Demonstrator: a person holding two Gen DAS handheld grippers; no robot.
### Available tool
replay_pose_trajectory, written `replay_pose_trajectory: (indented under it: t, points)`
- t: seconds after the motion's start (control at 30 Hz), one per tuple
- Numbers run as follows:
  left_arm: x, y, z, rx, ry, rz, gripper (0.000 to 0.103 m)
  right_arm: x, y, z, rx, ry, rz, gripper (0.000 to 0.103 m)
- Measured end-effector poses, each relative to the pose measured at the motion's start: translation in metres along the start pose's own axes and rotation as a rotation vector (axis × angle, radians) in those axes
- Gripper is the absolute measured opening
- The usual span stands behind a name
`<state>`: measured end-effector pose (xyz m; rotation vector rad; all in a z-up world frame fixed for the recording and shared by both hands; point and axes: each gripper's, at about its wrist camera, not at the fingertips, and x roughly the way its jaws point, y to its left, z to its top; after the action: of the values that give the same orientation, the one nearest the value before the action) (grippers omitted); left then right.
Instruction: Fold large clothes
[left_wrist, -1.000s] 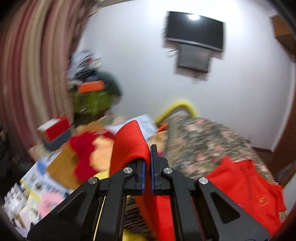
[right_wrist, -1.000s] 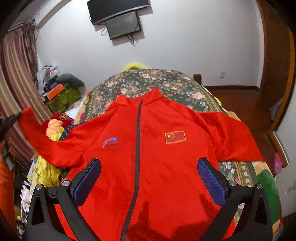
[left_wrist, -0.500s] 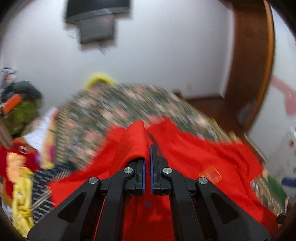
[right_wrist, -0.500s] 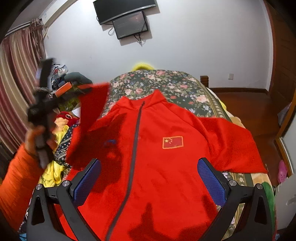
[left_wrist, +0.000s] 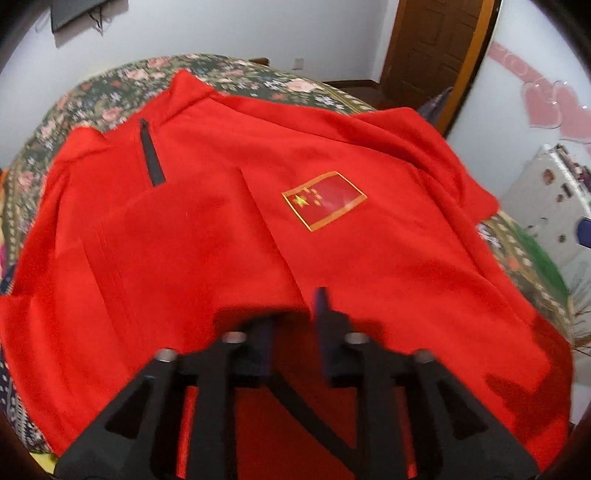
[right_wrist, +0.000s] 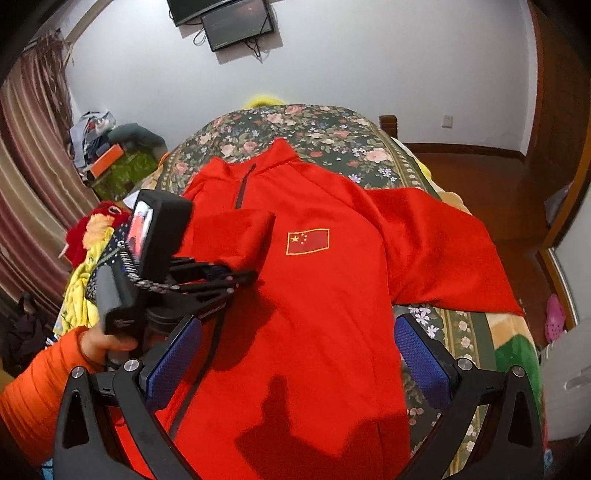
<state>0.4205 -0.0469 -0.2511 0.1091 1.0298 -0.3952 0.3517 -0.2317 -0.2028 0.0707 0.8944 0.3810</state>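
Left wrist view: close over the red jacket, looking down its front toward the door. Right wrist view: higher, farther back, facing the bed's far wall. Both share the flag patch and zipper.

Open bedspread at frame top, clutter on the left

Bare floral bedspread lies open above the red jacket; a clothes pile crowds the left edge, the left gripper over the jacket's left half.

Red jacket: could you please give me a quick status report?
Left tongs parted at the folded sleeve, right tongs open and empty. Red jacket flat on bed, folded sleeve across chest, other sleeve spread out. Nothing in the way.
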Motion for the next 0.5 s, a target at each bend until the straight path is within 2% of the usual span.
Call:
replay_pose_trajectory:
  t: [0.03,0.07,0.17,0.3,0.37,0.5]
  points:
    - [-0.008,0.0,-0.007,0.005,-0.002,-0.009,0.054,0.0,0.003,0.0,-0.008,0.005,-0.001,0.103]
    - [-0.016,0.001,-0.01,0.012,-0.012,-0.004,0.06,-0.001,0.006,0.0,-0.014,0.007,-0.001,0.103]
    - [-0.04,0.009,-0.022,0.029,-0.043,0.036,0.07,0.0,0.02,0.004,-0.05,0.013,0.007,0.103]
    - [-0.071,0.044,-0.043,-0.039,-0.076,0.091,0.086,0.007,0.046,0.009,-0.112,0.028,0.024,0.103]
    - [-0.084,0.071,-0.056,-0.093,-0.088,0.149,0.087,0.014,0.063,0.013,-0.152,0.037,0.034,0.103]
    - [-0.093,0.13,-0.083,-0.211,-0.063,0.263,0.087,0.041,0.1,0.021,-0.242,0.069,0.062,0.103]
